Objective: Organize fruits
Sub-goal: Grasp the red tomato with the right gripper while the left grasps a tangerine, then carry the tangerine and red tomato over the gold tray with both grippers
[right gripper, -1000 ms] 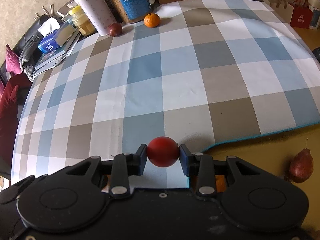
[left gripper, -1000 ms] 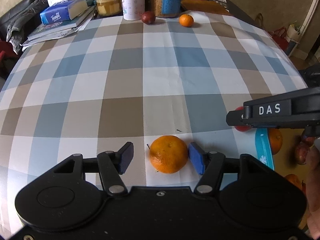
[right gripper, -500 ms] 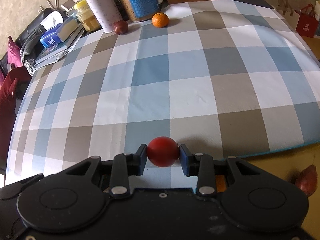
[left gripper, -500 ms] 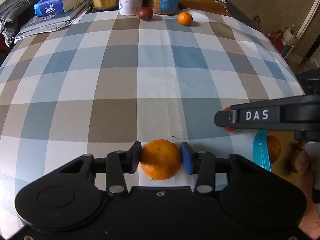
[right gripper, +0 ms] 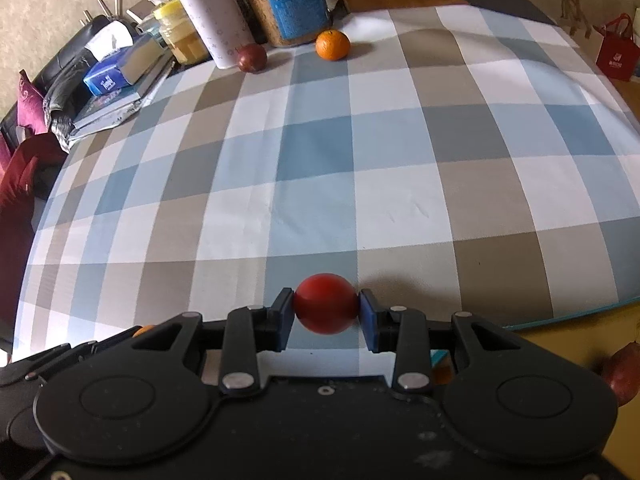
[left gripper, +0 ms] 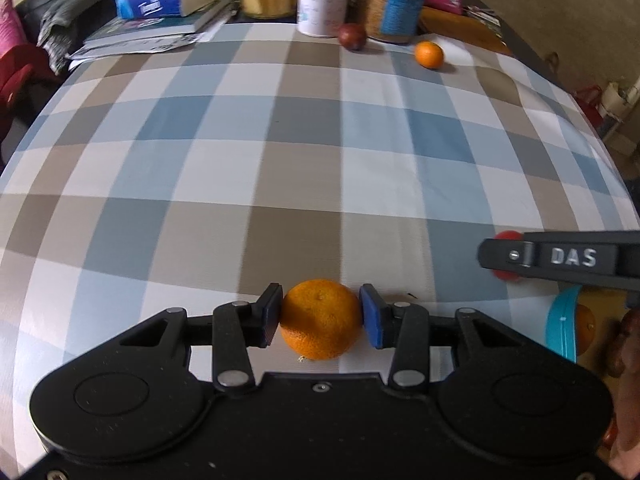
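Left wrist view: left gripper [left gripper: 320, 318] has just closed, pads clamping orange [left gripper: 320, 319]. Right gripper [right gripper: 326, 310] holds red fruit [right gripper: 326, 309]; second orange [right gripper: 332, 44] far ahead.

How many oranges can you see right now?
3: one orange clamped in the left gripper, a far orange near the jars, a third past the cloth's edge. Others may be hidden.

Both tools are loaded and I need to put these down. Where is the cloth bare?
The checked cloth is bare across its whole middle. Crowded only at the far edge: bottle, jar, book stack, dark fruit, small orange.
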A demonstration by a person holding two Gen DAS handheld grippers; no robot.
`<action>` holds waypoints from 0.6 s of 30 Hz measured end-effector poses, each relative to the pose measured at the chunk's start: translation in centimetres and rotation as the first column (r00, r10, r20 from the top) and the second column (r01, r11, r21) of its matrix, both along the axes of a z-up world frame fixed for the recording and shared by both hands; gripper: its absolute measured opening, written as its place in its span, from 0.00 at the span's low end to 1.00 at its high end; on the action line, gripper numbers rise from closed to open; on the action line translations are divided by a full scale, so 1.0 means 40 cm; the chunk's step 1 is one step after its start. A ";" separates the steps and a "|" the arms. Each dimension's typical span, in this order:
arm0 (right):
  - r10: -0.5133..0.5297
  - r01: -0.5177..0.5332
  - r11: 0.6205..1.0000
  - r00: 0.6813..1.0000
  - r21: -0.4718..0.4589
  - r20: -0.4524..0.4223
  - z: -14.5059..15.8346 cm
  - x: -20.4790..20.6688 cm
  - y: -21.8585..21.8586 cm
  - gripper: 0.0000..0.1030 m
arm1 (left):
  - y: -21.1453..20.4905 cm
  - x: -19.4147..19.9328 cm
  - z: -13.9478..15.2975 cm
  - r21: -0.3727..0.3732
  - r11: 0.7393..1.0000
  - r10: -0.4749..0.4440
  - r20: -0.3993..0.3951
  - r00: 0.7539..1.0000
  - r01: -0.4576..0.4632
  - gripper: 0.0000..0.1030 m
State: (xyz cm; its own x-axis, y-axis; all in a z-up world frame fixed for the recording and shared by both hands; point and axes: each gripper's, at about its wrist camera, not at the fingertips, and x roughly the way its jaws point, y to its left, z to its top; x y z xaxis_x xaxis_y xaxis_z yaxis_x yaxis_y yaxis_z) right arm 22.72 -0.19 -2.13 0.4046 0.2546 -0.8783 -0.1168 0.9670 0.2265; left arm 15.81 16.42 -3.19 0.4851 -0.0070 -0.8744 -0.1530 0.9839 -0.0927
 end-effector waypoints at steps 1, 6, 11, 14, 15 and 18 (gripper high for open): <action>0.002 -0.002 1.000 1.000 0.001 0.006 0.007 -0.004 0.002 0.36 | 0.006 -0.004 0.005 -0.003 1.000 0.008 0.003 1.000 -0.008 0.49; 0.010 -0.010 1.000 0.999 0.003 0.042 0.050 -0.036 0.007 0.36 | 0.022 -0.035 0.038 -0.002 0.999 0.039 0.024 0.999 -0.039 0.49; 0.027 -0.028 1.000 0.996 0.004 0.080 0.100 -0.090 0.008 0.36 | 0.032 -0.079 0.078 -0.005 0.998 0.061 0.050 0.997 -0.061 0.49; 0.039 -0.041 0.999 0.995 0.018 0.096 0.130 -0.131 0.003 0.36 | 0.033 -0.114 0.101 0.002 0.998 0.070 0.066 0.995 -0.071 0.49; 0.043 -0.045 0.999 0.994 0.024 0.099 0.138 -0.145 0.000 0.36 | 0.033 -0.128 0.109 0.005 0.997 0.073 0.069 0.995 -0.074 0.49; 0.052 -0.057 0.997 0.993 0.044 0.106 0.161 -0.191 -0.013 0.36 | 0.031 -0.168 0.126 0.007 0.997 0.079 0.080 0.994 -0.080 0.49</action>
